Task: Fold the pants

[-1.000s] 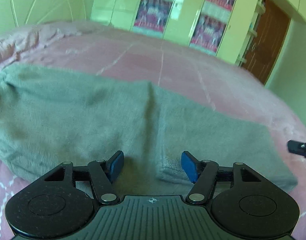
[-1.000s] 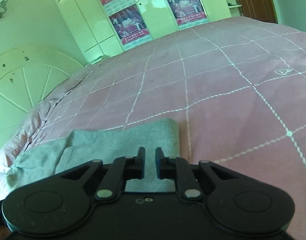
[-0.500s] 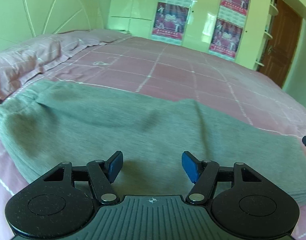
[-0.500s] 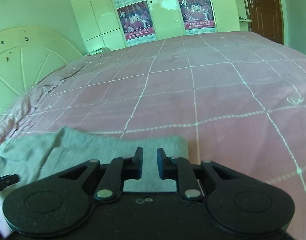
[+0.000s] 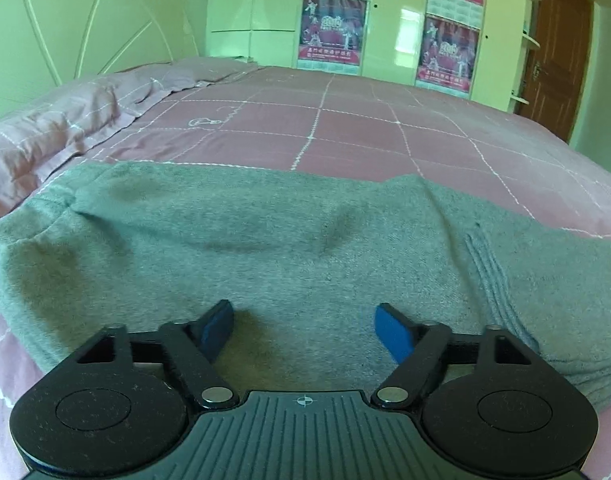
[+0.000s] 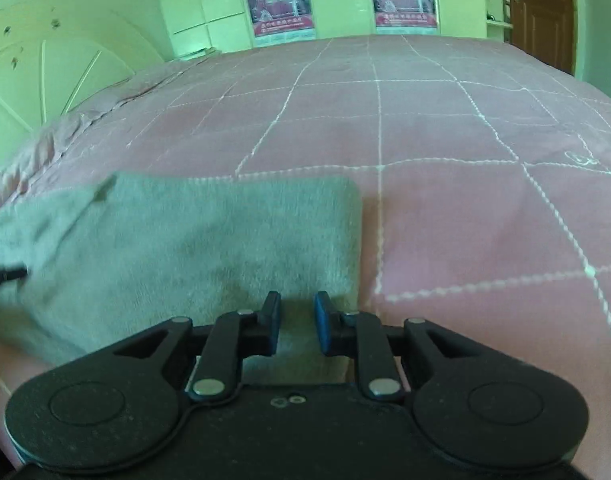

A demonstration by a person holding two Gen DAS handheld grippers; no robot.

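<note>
Grey pants (image 5: 305, 240) flat across the pink bed (image 5: 385, 132).
Left wrist view: left gripper (image 5: 303, 326) tilted down over the cloth, just widened, nothing pinched. Right wrist view: right gripper (image 6: 297, 322) above the hem corner, slightly parted, just opening, pinching nothing.

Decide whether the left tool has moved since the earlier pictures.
Yes. The left tool has swung toward the headboard, now plainly in its view, and its jaws have just opened wider above the pants.
</note>
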